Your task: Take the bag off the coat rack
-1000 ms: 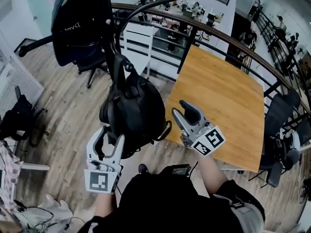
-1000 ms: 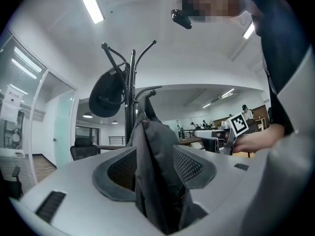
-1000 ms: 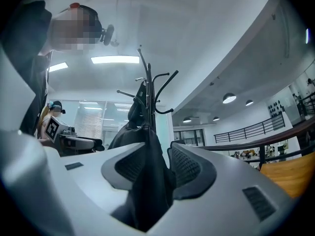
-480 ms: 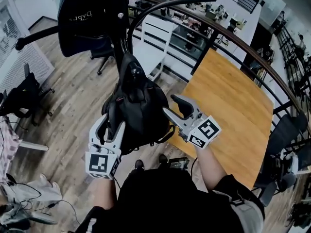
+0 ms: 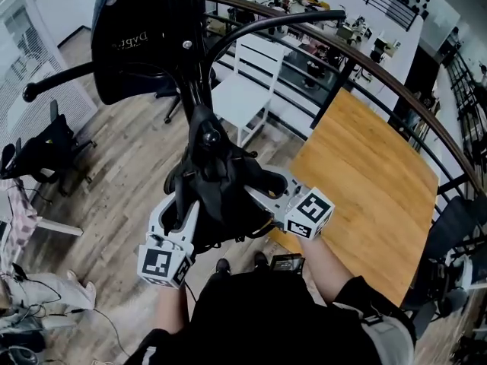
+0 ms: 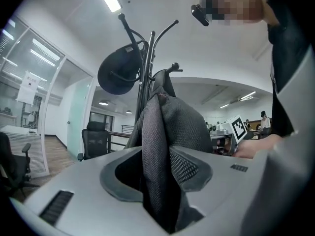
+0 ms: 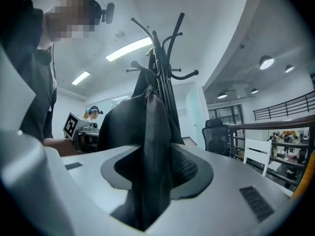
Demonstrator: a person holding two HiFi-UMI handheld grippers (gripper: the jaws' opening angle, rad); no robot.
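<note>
A black bag [image 5: 221, 196] hangs from a hook of the black coat rack [image 5: 194, 67], just in front of me. My left gripper [image 5: 179, 215] is at the bag's lower left side. In the left gripper view a fold of the bag [image 6: 167, 132] stands between the closing jaws [image 6: 157, 181], against one pad with a dark gap at the other. My right gripper [image 5: 262, 192] reaches into the bag's right side. Its jaws [image 7: 152, 176] are also closing around a fold of the bag [image 7: 147, 132], and a gap shows beside it.
A second black cover [image 5: 144, 29] hangs higher on the rack. A wooden table [image 5: 380, 173] stands to the right, a white chair [image 5: 247, 90] and a curved railing [image 5: 365, 59] behind the rack. A dark office chair [image 5: 38, 147] is at the left.
Both grippers have moved in onto the bag. The right one came from beside the table to the bag's right side. Both now have bag fabric between their jaws.
</note>
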